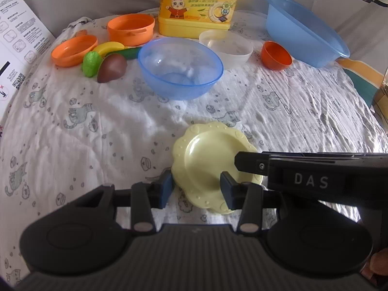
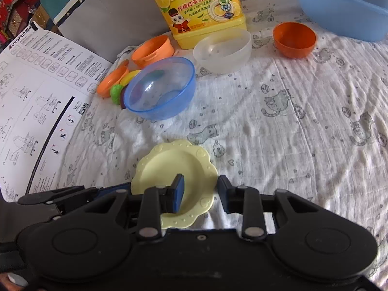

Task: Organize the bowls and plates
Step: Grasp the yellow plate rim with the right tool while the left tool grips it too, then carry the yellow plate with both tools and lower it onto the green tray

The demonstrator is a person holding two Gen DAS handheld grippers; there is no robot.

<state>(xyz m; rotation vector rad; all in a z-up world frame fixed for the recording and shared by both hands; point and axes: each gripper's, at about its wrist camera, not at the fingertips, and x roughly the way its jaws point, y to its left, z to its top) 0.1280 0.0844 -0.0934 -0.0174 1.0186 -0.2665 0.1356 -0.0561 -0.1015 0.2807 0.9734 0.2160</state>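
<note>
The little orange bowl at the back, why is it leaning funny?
The small orange bowl is tipped on its side, its opening tilted rather than facing up. The big blue basin behind it leans too. Nothing looks spilled or broken.

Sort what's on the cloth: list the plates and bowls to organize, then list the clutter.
For the job: yellow plate, blue bowl, clear bowl, small orange bowl, large blue basin, orange dish, orange container.

Just lying about: detergent bottle, toy banana, green toy, brown toy, instruction sheet.
</note>
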